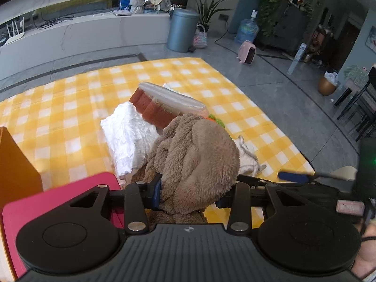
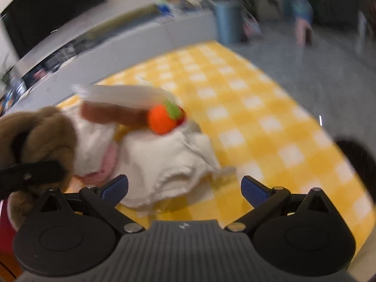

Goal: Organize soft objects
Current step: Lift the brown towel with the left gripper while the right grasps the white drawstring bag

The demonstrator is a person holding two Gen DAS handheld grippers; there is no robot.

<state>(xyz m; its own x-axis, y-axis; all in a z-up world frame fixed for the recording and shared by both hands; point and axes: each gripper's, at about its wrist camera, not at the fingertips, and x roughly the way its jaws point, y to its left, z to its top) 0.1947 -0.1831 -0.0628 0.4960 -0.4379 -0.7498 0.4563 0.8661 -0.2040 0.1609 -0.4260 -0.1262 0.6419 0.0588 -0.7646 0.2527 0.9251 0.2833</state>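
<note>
The left gripper (image 1: 191,193) pinches a brown fleece bundle (image 1: 195,159), lifted above the yellow checked blanket (image 1: 70,98). Beyond the bundle lie a white cloth (image 1: 127,136) and a brown-and-white cushion (image 1: 164,104). The right gripper (image 2: 184,189) is spread wide, empty, just short of what seems a crumpled white garment (image 2: 169,169), blurred.

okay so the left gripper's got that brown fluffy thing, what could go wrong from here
1. The left gripper pinches only a fold of the brown fleece; the rest bulges free and might slip or sag as it lifts.
2. Its hanging end lies against the crumpled white cloth and could drag it along.
3. The right gripper is open, close to the white towel, and could snag it.
</note>
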